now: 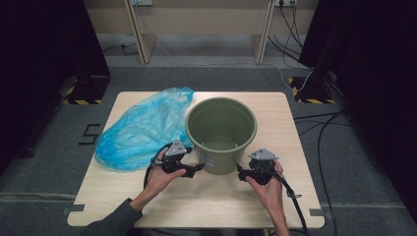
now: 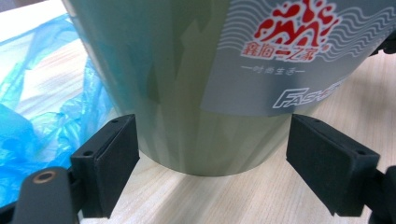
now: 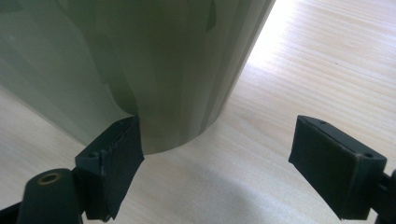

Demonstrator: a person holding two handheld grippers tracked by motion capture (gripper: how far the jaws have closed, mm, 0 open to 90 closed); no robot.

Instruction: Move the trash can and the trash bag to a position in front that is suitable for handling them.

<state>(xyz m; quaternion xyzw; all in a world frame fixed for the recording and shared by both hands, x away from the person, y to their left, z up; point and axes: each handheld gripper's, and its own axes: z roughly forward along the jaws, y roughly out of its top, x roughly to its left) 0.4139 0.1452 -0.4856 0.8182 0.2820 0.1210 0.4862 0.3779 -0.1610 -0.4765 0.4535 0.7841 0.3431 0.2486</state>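
Upright, seemingly empty green bucket (image 1: 221, 133)

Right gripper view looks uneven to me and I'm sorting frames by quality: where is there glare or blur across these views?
Right gripper view: the table washes out to bright glare beside the bucket, whose wall is soft. Left gripper view: the bucket's label reads sharp, the blue bag blurs. High view: evenly lit table, dark surroundings.
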